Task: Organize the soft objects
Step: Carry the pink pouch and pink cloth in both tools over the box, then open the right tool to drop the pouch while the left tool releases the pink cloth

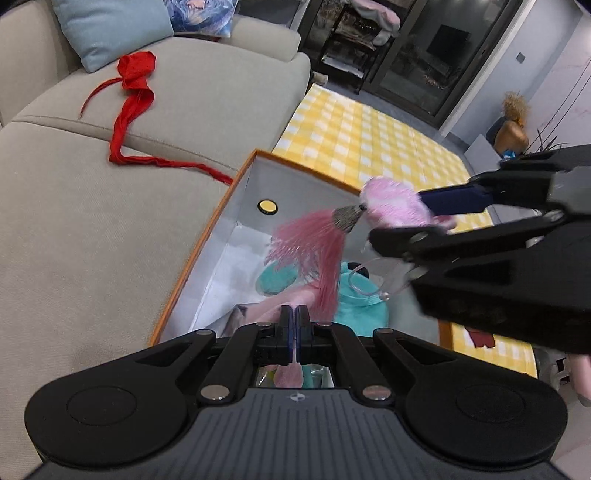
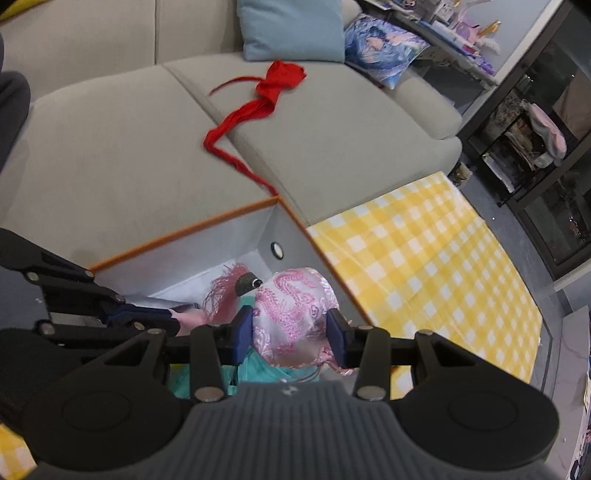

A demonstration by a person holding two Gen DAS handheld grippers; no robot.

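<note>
While the right tool [image 2: 290,332] grips the pink brocade satin pouch [image 2: 295,317] over the orange-rimmed white box [image 2: 184,229] at lower centre, lower it before releasing; the left tool [image 1: 294,321], pinched on pink cloth [image 1: 266,310], should hold steady.

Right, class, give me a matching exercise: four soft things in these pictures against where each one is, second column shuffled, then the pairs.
Things:
1. red ribbon
2. pink pouch
3. teal plush
4. blue cushion

Places:
A. at the back of the sofa
B. between the right gripper's pads
C. lying across the sofa seat
D. inside the box

Pairs: 1-C, 2-B, 3-D, 4-A
</note>
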